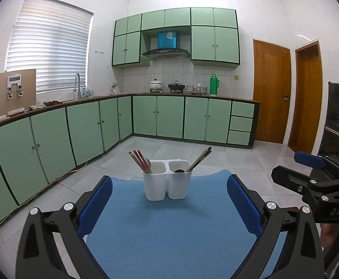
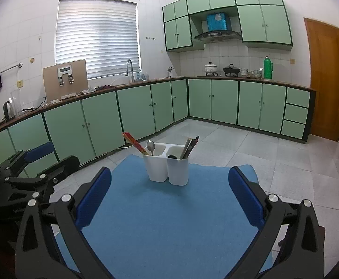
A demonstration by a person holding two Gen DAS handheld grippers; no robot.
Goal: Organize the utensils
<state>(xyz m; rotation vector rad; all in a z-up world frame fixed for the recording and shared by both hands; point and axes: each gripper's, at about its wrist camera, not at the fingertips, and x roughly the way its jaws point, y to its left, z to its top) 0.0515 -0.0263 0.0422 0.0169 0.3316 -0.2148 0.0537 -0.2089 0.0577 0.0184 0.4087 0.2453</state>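
Both tools, left tool (image 1: 169,207) and right tool (image 2: 169,200), hang wide open holding nothing, utensil holder (image 1: 167,186) sits mid-tabletop (image 1: 169,232) toward the far edge, so I'd grab chopsticks (image 1: 139,161) near the top and lift straight.

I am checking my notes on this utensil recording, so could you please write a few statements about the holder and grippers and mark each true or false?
1. The red chopsticks stand in the left compartment of the white holder. True.
2. The metal spoon lies flat on the blue mat. False: it stands in the left compartment.
3. The left gripper is open and empty. True.
4. The right gripper grips the dark chopsticks. False: it is open, and they stand in the right compartment.
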